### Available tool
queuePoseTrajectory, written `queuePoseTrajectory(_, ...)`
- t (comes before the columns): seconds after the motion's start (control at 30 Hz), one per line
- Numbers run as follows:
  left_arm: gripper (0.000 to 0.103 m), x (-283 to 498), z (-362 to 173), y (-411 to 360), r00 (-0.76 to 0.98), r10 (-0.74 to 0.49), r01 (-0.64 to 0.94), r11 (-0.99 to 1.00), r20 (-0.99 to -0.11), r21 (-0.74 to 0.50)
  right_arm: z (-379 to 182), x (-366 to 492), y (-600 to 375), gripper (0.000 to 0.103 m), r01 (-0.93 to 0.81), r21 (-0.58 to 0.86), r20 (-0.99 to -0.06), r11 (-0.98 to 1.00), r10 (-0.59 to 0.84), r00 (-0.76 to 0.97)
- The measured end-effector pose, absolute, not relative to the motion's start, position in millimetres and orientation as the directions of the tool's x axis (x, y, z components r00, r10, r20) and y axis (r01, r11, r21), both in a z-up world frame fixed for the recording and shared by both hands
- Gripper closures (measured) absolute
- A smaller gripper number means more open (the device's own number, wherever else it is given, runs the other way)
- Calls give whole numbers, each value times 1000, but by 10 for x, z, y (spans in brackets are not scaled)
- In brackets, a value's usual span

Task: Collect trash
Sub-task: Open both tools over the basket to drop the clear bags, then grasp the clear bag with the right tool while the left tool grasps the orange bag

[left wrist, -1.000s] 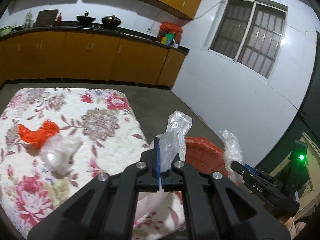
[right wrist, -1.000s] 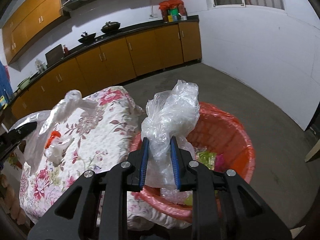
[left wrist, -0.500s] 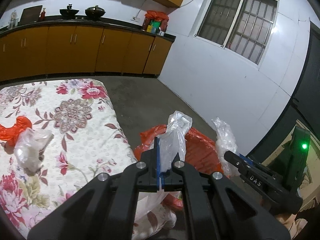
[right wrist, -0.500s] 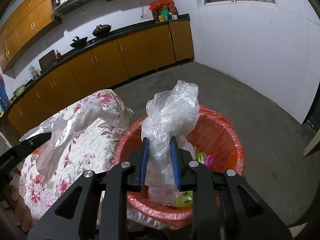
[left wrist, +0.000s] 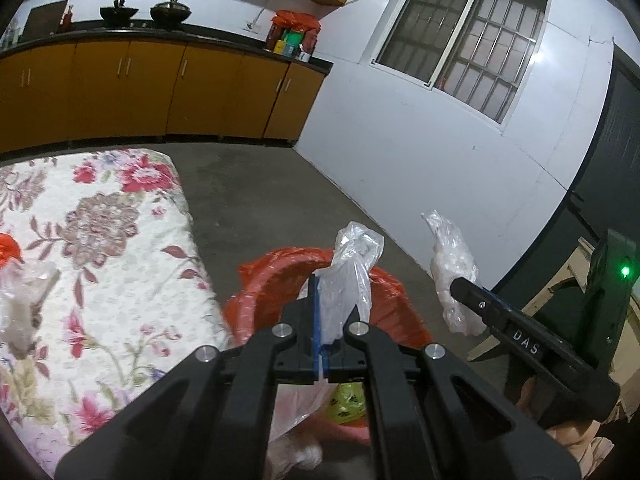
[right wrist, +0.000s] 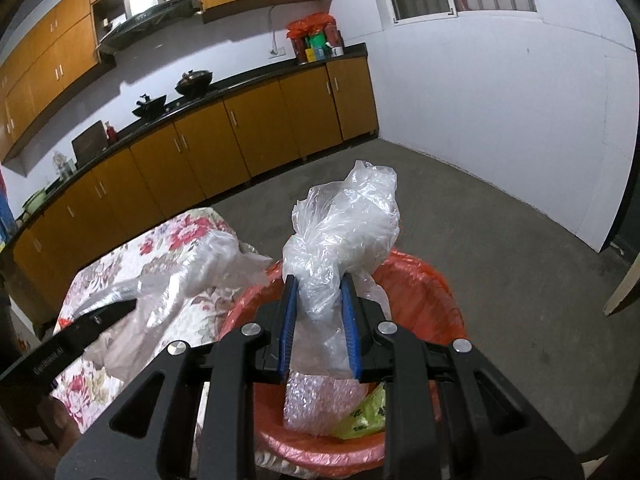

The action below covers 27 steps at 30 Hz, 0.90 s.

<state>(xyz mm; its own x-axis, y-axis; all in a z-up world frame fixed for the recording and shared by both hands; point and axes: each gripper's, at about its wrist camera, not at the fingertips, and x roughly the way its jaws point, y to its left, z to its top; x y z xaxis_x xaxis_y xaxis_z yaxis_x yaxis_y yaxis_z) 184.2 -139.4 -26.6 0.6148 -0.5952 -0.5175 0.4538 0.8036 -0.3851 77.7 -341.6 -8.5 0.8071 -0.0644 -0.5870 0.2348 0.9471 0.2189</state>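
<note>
Two grippers, each clamped on clear plastic, hang over the red bin (right wrist: pixel 424 280), which stands on the floor just beside the table (left wrist: pixel 100 240) with its floral cloth. The bin lies directly below and slightly ahead of both, so the coming move looks like a plain release, no reach needed. The right gripper (right wrist: pixel 318 316) seems the better centred: its bag (right wrist: pixel 344 232) bunches upright between narrow-set jaws, long axis vertical, its tail hanging toward the bubble wrap (right wrist: pixel 316 404) and yellow-green wrapper (right wrist: pixel 364 416) already in the bin. The left gripper (left wrist: pixel 321 320) is pinched almost flat on a thinner bag (left wrist: pixel 352 272), also upright, nearer the bin's table-side rim. Both point forward and tilted down. More trash, a clear wad (left wrist: pixel 24 304) and a red scrap (left wrist: pixel 8 246), waits on the table's left.
</note>
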Motion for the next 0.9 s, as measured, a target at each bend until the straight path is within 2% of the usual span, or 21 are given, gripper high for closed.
queuePoseTrajectory(0.07, 98, 1889, -341, -1473, 599, -599, 451, 801, -531, -394, -112, 804, -3455, 79, 238, 225, -590, 945, -62, 805)
queuePoseTrajectory(0.1, 95, 1918, -400, -1515, 586, -602, 450, 799, -542, -399, -132, 814, -3465, 76, 236, 229, -592, 944, -57, 804)
queuePoseTrajectory(0.17, 78, 1947, -480, -1559, 573, -599, 446, 801, -560, -400, -172, 839, -3475, 66, 241, 229, -599, 943, -59, 798)
queuePoseTrajectory(0.23, 72, 1963, -578, -1581, 562, -593, 442, 805, -576, -396, -225, 837, -3492, 54, 248, 233, -607, 940, -59, 793)
queuePoseTrajectory(0.33, 70, 1972, -680, -1547, 556, -580, 434, 814, -596, -386, -270, 806, -3509, 53, 258, 237, -616, 937, -60, 785)
queuePoseTrajectory(0.67, 48, 1919, -723, -1059, 641, -466, 337, 885, -611, -321, -312, 788, -3412, 53, 246, 205, -633, 947, -63, 772)
queuePoseTrajectory(0.9, 42, 1773, -706, -556, 718, -338, 245, 941, -609, -234, -269, 884, -3032, 53, 149, 188, -633, 971, 4, 774)
